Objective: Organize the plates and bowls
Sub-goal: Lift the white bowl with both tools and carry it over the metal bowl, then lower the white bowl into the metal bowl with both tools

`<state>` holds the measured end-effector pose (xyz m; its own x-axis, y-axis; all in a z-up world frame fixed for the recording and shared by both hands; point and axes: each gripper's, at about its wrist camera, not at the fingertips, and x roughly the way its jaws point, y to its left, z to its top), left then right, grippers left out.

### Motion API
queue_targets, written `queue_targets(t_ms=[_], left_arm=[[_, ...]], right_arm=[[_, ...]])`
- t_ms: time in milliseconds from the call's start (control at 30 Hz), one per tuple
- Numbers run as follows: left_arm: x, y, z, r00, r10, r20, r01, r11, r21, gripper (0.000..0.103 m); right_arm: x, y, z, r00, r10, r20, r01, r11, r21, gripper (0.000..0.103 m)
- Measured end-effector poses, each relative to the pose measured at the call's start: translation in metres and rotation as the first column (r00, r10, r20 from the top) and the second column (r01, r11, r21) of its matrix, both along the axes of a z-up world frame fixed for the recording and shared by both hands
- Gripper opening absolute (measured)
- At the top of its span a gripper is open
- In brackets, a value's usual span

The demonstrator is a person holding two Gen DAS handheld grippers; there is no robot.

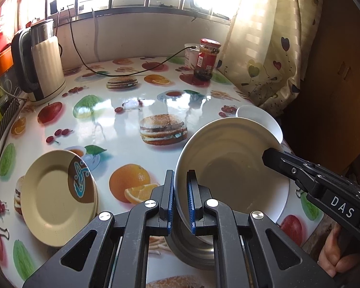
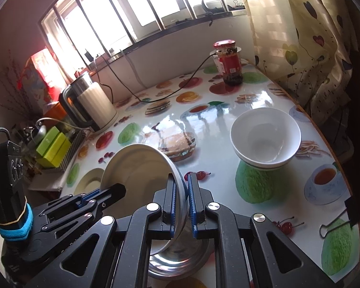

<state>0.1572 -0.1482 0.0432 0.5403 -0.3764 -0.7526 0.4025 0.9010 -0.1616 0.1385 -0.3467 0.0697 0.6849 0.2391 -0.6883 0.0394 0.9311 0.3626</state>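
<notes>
White plate (image 1: 228, 168) up off the table (image 1: 132, 148), tilted steeply, carried by both tongs at once. Left gripper (image 1: 180, 199) clamps its near rim, blue pads (image 1: 171, 192) either side of the edge; right gripper (image 2: 181, 200) clamps the opposite rim the same way. A gap shows beside each rim, so the bite may be partial. From the right wrist view the left gripper's tip sits at the plate's far edge, matching. Directly under the plate: a steel bowl (image 2: 177, 264), upright on the table. 2 white bowls (image 2: 266, 136) nested, well apart to the right near the curtain (image 2: 300, 36). Tan plates (image 1: 57, 199) stacked on the left side, at least 2 by the rims, with a small brown patterned dish (image 1: 80, 182) leaning on top. Kettle (image 1: 43, 60) and jar (image 1: 207, 57) at the back, not part of the job. Judgement: partway. Bowls look grouped, tan plates look stacked; white plate is mid-carry with no home yet, steel bowl stands alone, and the patterned dish sits loose. Likely destination is the tan stack, unconfirmed.
</notes>
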Motion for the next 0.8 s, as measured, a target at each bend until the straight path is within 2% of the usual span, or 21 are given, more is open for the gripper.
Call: queue_targets(t_ms=[433, 800], left_arm=[[-0.016, 0.002, -0.013, 0.999, -0.008, -0.043, 0.009, 1.000, 0.015, 0.010], [-0.016, 0.001, -0.026, 0.996, -0.005, -0.087, 0.007, 1.000, 0.025, 0.010]], right_arm=[[-0.022, 0.000, -0.017, 0.999, -0.017, -0.045, 0.019, 0.999, 0.046, 0.010], [-0.024, -0.003, -0.035, 0.995, -0.024, -0.100, 0.031, 0.997, 0.067, 0.010]])
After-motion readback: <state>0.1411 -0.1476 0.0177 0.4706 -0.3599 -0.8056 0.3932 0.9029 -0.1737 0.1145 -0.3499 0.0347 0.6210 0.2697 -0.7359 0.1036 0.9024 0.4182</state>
